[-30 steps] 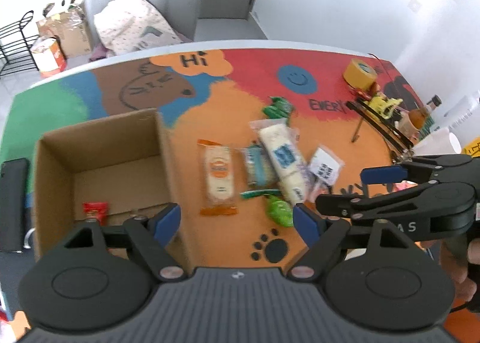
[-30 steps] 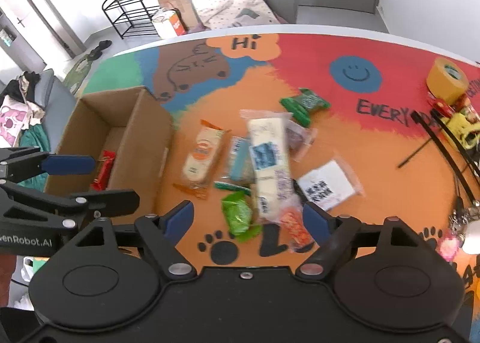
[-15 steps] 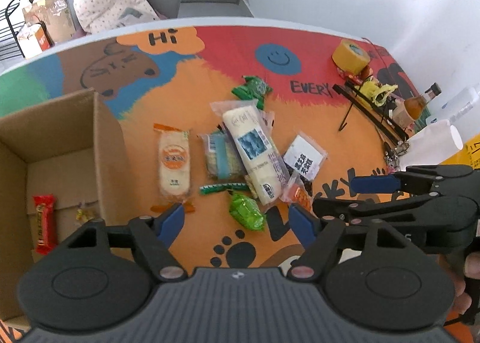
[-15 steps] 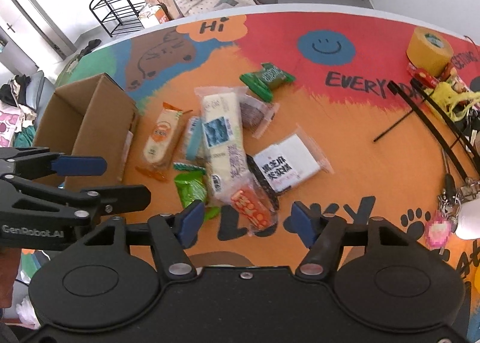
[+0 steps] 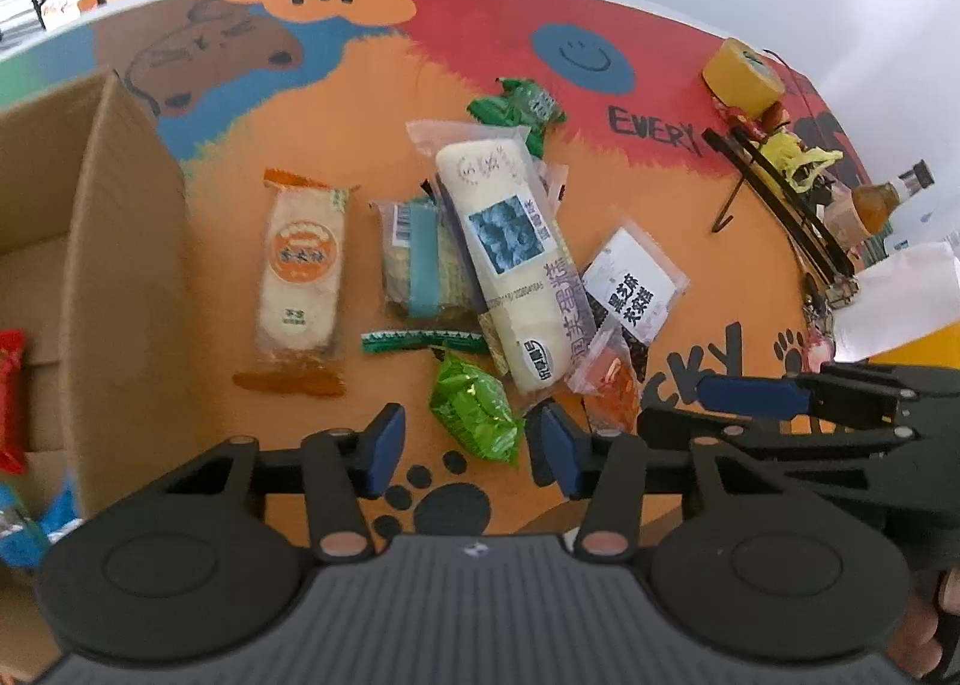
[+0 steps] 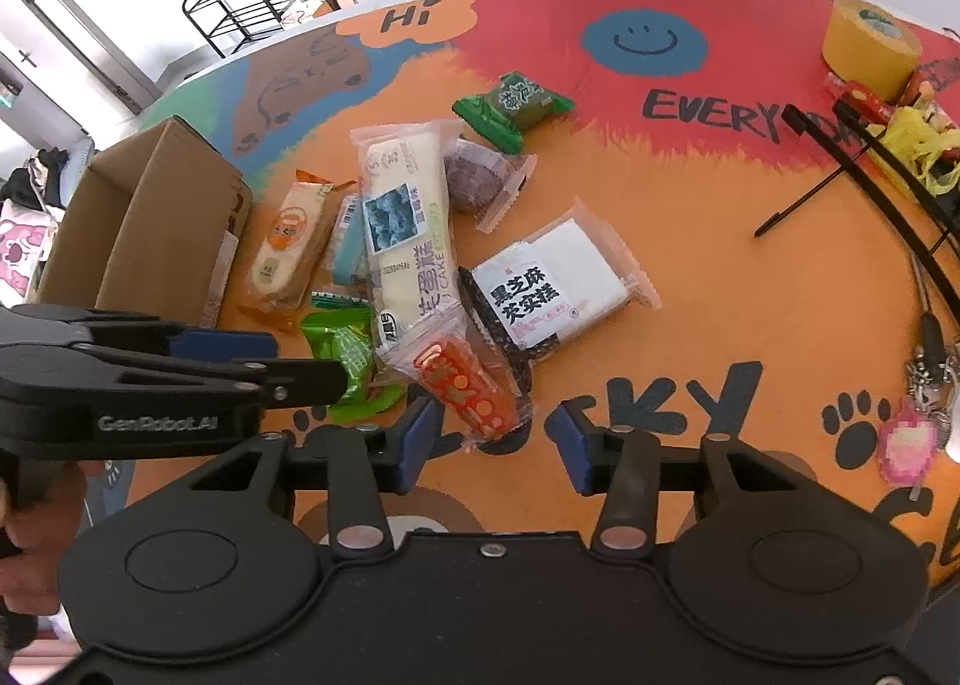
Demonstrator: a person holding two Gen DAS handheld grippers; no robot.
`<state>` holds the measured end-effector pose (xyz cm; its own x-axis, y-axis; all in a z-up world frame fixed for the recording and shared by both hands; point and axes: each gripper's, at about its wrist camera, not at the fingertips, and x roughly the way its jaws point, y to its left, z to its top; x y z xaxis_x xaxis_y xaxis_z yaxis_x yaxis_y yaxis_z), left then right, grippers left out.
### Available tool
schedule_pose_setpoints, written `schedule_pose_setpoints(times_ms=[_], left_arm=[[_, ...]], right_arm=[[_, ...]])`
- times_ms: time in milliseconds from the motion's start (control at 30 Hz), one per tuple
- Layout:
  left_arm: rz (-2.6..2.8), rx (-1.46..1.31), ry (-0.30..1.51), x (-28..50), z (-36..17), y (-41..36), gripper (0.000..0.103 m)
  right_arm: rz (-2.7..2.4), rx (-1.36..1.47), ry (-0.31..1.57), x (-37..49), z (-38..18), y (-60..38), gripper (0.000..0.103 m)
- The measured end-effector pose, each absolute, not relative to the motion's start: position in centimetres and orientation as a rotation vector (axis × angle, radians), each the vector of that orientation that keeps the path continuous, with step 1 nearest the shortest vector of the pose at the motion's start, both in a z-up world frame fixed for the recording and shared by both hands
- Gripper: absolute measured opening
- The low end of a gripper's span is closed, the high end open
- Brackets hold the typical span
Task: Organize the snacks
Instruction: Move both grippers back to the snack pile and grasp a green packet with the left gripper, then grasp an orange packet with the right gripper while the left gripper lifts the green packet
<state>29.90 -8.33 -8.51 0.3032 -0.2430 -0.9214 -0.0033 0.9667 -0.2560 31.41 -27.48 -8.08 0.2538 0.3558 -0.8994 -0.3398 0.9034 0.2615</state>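
Note:
Several snack packets lie in a pile on the colourful table. My left gripper (image 5: 465,448) is open, with a bright green packet (image 5: 477,409) just ahead between its fingers. My right gripper (image 6: 489,439) is open, with a clear packet of red-orange snack (image 6: 465,385) between its fingertips. A long white cake pack (image 5: 510,259) lies across the pile; it also shows in the right wrist view (image 6: 408,229). An orange-labelled rice cracker (image 5: 303,271) lies near the cardboard box (image 5: 129,265). A red packet (image 5: 12,397) lies inside the box.
A black-and-white labelled packet (image 6: 540,289) and a dark green packet (image 6: 516,103) lie to the right and far side of the pile. A yellow tape roll (image 6: 870,43), black cable ties (image 6: 900,193), keys and a bottle (image 5: 882,199) crowd the table's right side.
Both grippers have moved forward and down toward the snack pile. The left gripper has shifted right, away from the box, and the snacks now loom larger in both views.

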Motion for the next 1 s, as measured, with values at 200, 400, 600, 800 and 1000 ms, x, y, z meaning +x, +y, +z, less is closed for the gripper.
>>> schedule_pose_setpoints(times_ms=[200,400,600,800,1000], left_arm=[[-0.142,-0.249,1.278,30.6,-10.4,-8.6,0.036],[-0.132,-0.259,1.255,30.7,-10.7,-8.0,0.028],[-0.144,-0.251,1.239,30.5,-9.5,-7.0,0.027],[-0.159,-0.22,1.202,29.9,-7.6,-6.4,0.027],[-0.167,-0.213,1.182,29.4,-6.5,-5.4,0.027]], right_arm=[[0.485,0.027,1.222,31.6,-9.0,-27.4,0.046],[0.499,0.009,1.215,31.8,-9.6,-26.6,0.046],[0.511,-0.028,1.211,31.8,-10.0,-24.9,0.046],[0.512,-0.083,1.199,31.5,-10.2,-23.4,0.018],[0.521,-0.07,1.156,31.2,-8.1,-23.0,0.017]])
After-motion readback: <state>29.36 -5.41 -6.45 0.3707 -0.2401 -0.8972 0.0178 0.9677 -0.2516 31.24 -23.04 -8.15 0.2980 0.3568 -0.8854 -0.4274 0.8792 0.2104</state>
